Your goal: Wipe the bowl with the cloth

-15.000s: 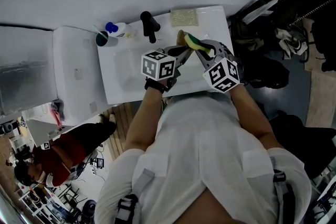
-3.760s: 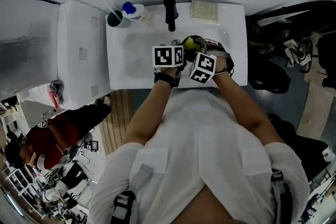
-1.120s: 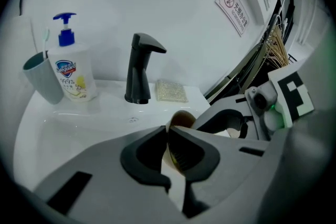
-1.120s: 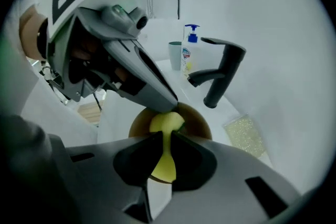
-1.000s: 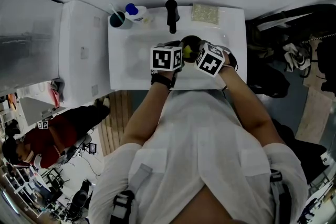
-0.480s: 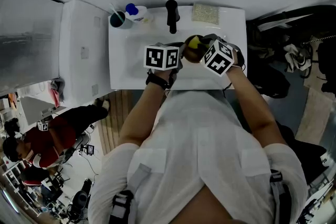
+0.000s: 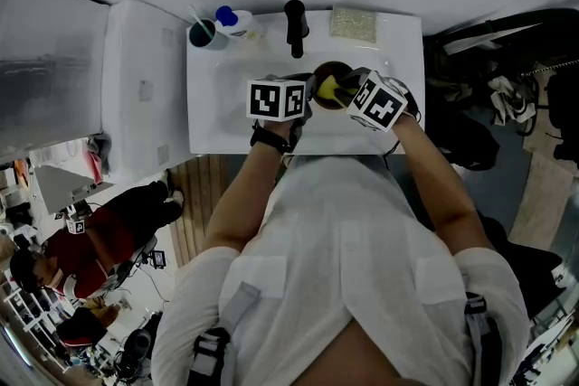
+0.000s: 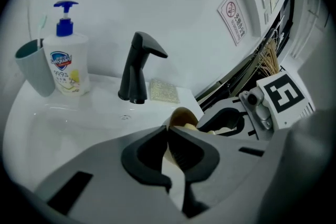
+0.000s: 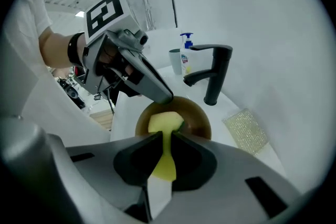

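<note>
Grips the brown bowl by its near rim with the left gripper, jaws pressed together on the thin wall. Holds it over the white sink, just in front of the black faucet, opening turned toward the right gripper. Pinches the yellow cloth there, jaws closed on its fold, free end pushed against the bowl's inside. Leaves the soap bottle, cup and scouring pad standing apart along the back edge.

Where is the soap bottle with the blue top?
In the left gripper view, the soap bottle stands at the far left on the back of the sink, beside the grey cup and left of the black tap.
</note>
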Tool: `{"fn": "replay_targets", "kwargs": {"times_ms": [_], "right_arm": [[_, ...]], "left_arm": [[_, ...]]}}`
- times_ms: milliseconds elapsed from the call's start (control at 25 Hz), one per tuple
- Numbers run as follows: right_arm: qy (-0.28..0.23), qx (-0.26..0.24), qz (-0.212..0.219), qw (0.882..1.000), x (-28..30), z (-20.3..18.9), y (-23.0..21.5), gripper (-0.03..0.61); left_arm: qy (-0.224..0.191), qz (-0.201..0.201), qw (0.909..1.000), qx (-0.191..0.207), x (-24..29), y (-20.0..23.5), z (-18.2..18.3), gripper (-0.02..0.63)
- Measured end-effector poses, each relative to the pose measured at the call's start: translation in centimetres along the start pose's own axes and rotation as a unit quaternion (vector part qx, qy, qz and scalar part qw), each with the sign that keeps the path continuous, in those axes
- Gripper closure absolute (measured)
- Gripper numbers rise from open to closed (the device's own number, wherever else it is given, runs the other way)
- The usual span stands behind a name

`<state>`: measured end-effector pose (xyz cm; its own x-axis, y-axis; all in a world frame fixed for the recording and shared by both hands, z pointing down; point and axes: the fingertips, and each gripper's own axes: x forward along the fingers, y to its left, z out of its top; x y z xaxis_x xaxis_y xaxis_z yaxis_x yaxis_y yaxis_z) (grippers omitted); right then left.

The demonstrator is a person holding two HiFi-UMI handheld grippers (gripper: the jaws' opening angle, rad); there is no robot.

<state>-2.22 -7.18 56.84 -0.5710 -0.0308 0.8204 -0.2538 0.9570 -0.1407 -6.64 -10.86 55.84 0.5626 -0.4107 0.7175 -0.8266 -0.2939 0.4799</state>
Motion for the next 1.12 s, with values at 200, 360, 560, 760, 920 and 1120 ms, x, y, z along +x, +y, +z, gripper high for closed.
{"fn": "replay_targets", "kwargs": {"times_ms": [200, 360, 560, 760, 920, 1120], "right_arm": [[0.023, 0.002, -0.049, 0.999, -0.9, -1.9, -1.9, 0.514], [0.016, 0.006, -0.102, 0.995, -1.5, -1.3, -3.7, 0.514], [0.022, -0.023, -0.122, 0.992, 0.0, 0.3, -3.0, 0.513], [0.025, -0.024, -0.041, 0.999, 1.4, 0.1, -0.2, 0.513], [0.057, -0.029, -0.003, 0.998, 1.0, -1.7, 0.5, 0.514], [-0.005, 0.03, -0.041, 0.999, -1.6, -2.1, -2.2, 0.512]], "left_arm": [[0.001, 0.01, 1.0, 0.0, -0.6, 0.9, 0.0, 0.593], [0.006, -0.004, 1.0, 0.003, -0.6, 0.0, -0.3, 0.592], [0.003, -0.011, 0.9999, 0.011, 0.4, -1.7, 0.0, 0.594], [-0.005, 0.001, 1.0, 0.006, 0.2, -0.9, 0.4, 0.594], [-0.007, 0.006, 1.0, -0.002, -0.1, -0.3, 0.3, 0.592], [-0.018, 0.028, 0.9994, -0.002, -0.8, 1.0, 0.4, 0.595]]}}
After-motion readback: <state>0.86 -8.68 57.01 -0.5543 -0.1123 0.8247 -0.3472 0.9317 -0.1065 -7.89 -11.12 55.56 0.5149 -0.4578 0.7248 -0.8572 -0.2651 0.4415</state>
